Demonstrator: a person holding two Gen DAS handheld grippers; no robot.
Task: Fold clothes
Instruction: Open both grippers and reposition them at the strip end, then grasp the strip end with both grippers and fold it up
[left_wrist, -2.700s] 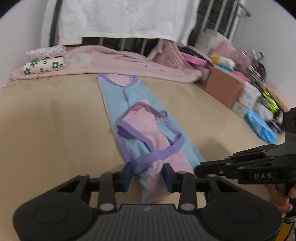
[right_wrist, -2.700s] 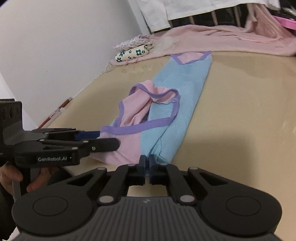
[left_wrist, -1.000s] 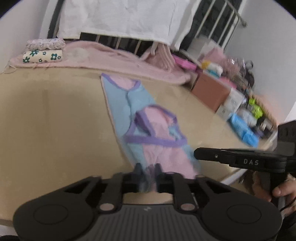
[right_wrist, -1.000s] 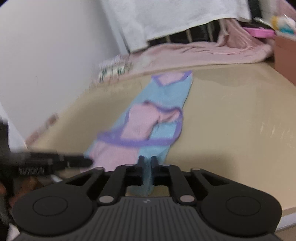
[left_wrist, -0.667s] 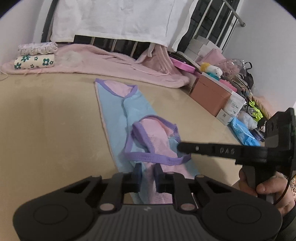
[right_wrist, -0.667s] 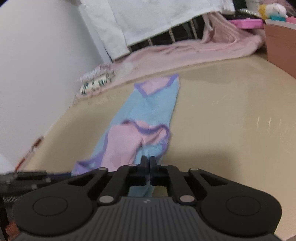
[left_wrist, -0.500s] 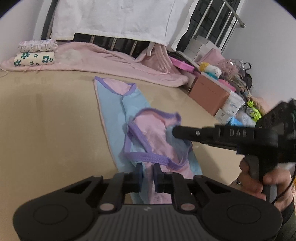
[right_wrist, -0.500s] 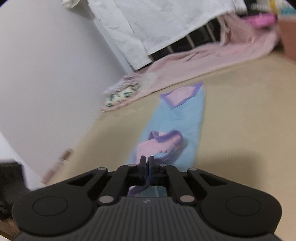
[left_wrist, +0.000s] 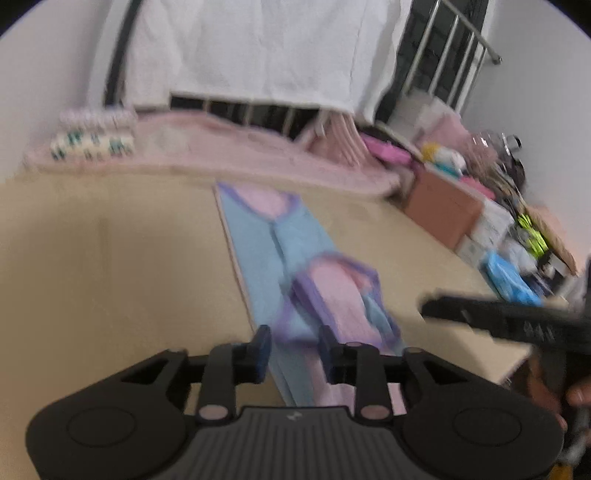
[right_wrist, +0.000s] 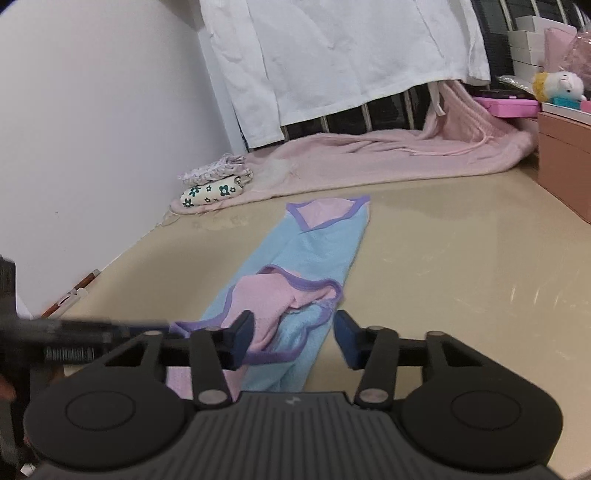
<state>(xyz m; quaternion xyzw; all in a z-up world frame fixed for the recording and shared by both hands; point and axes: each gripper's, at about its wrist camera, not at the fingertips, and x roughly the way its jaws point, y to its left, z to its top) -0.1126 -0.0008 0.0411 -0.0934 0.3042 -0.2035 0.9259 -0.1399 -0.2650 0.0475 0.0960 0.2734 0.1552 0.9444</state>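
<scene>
hovering over the near end of the blue-pink garment (right_wrist: 314, 254), long strip on the bench (right_wrist: 461, 258), hem lobe flopped back. left tool (left_wrist: 293, 345) and right tool (right_wrist: 293, 338) both spread, holding nothing. risk: loose lobe bunches or slides, skewing the fold.

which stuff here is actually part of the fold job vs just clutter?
Job:
blue and pink garment
left gripper, open
right gripper, open

Clutter:
pink blanket
floral folded cloths
white sheet
brown box
plush toy
</scene>
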